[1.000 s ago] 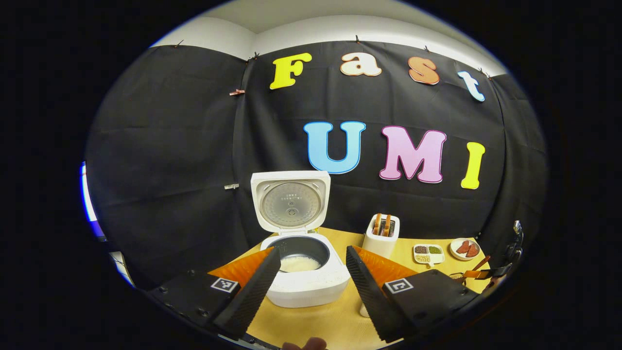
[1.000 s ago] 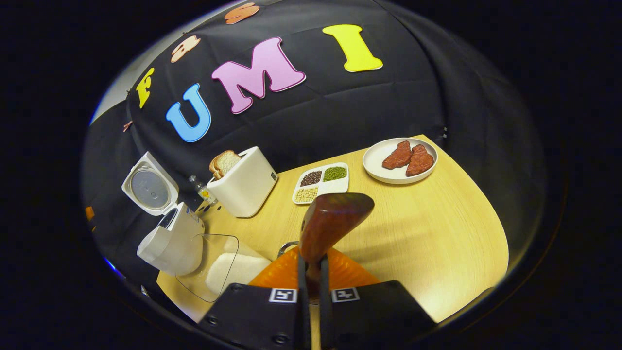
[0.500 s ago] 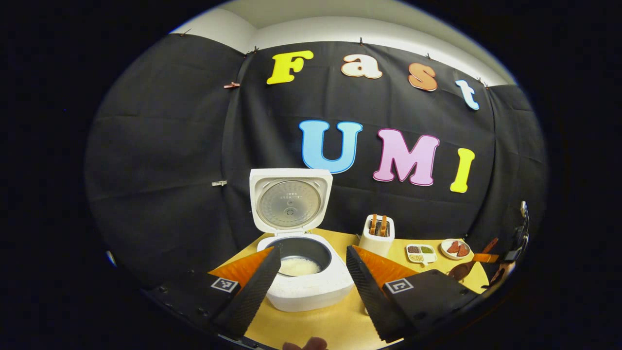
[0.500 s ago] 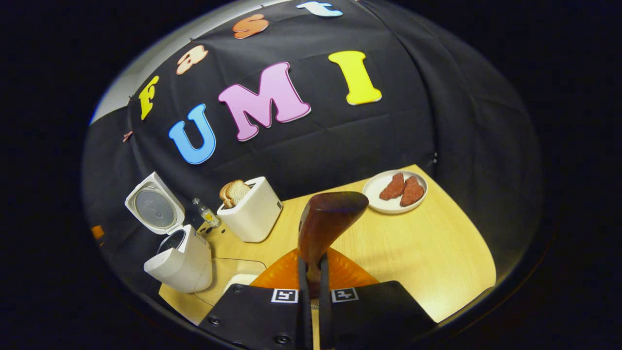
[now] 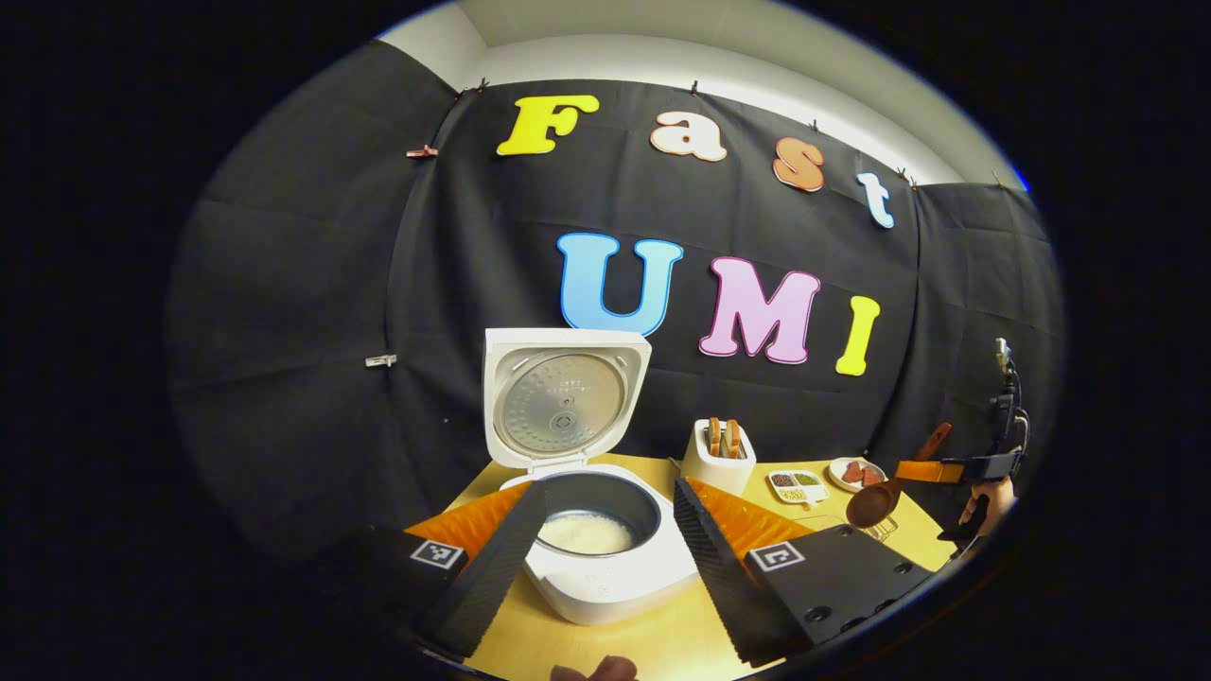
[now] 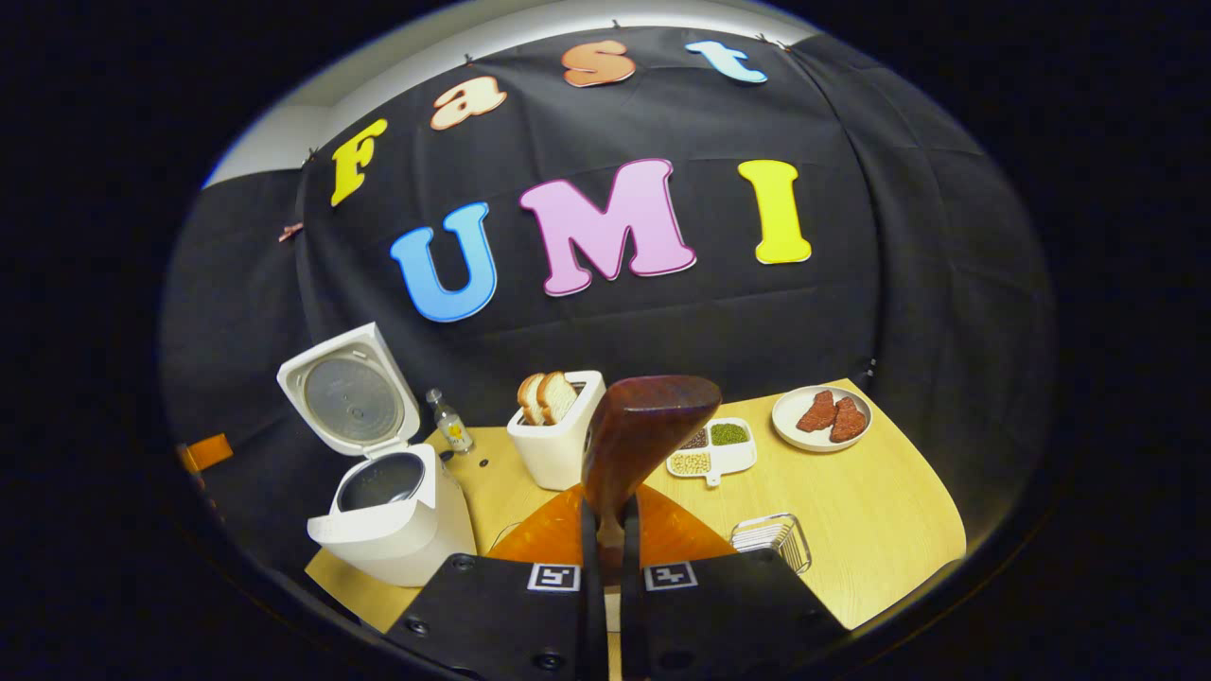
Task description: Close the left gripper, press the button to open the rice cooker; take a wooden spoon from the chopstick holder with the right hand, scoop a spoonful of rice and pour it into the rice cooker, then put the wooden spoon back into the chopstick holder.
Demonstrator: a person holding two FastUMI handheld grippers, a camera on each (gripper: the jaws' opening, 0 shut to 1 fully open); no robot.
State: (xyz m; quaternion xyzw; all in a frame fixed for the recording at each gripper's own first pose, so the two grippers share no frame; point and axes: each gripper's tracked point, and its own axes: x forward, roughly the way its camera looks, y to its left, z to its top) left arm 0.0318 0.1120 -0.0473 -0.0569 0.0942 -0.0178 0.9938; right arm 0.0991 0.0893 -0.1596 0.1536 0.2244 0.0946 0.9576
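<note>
Left gripper view: left gripper [image 5: 605,558] open at bottom centre, rice cooker [image 5: 591,539] between its fingers, lid up, rice inside. Right gripper view: cooker lower left, toaster [image 6: 556,440] centre, right gripper [image 6: 605,549] clamped on wooden spoon [image 6: 639,430] at bottom centre, wire holder [image 6: 771,539] lower right on table [image 6: 880,530]

White rice cooker [image 5: 605,577], lid up and showing a silvery dimpled inner plate, dark grey pot with pale white rice [image 5: 585,534] in it. The wooden spoon [image 6: 643,430] glows reddish brown. The right gripper [image 6: 605,567] is black, orange behind its ridged fingers, with black-and-white square markers. The table [image 6: 851,539] is light yellow wood grain. White toaster [image 6: 558,445], tan-crusted bread. White divided dish [image 6: 714,452]: green, dark brown and cream beans. White plate [image 6: 821,416], red meat.
</note>
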